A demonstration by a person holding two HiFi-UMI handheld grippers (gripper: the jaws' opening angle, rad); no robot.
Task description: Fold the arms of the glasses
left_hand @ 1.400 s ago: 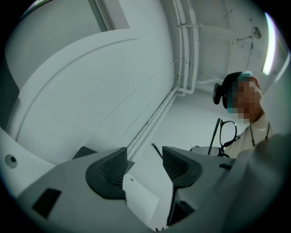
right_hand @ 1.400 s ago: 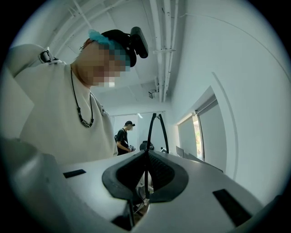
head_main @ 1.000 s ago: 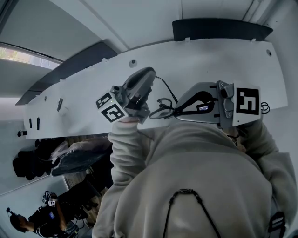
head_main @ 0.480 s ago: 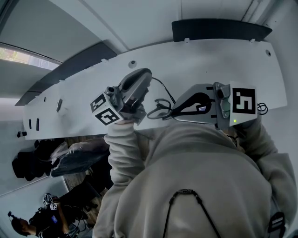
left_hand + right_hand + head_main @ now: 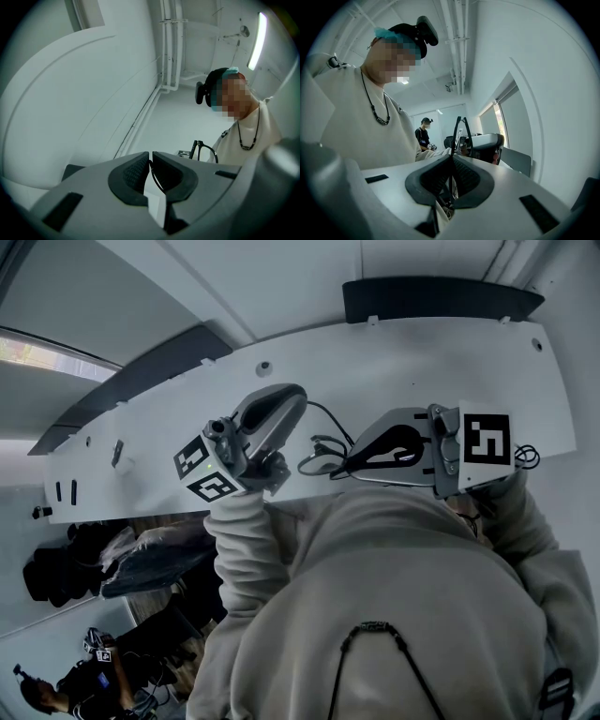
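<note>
- Saw the left gripper [image 5: 277,465] shifted up and toward the left of the head view against a second before, marker cube rolled slightly
- Noted its jaws just closing further, down to a sliver of a gap; found a thin dark temple arm [image 5: 157,178] pinched between the ribbed pads [image 5: 136,171]
- Found the right gripper [image 5: 352,463] much where it had been, jaws all but together and clamped on a thin dark part of the glasses [image 5: 319,454]; could not tell front frame from second arm there
- In the right gripper view, saw the lens rims of the glasses [image 5: 461,133] standing upright just beyond the jaw tips
- Judged the change as a grip freshly taken on one arm, with the other end braced, ready for swinging that arm in on its hinge; fold not yet made, hinge angle not readable in any view
- Placed the glasses in the air, strung between the two grippers, over the near edge of the white table [image 5: 422,362] and close in front of the person's chest
- From the left gripper view, placed the rims beyond and to the right of the jaw tips, linked back by the pinched arm
</note>
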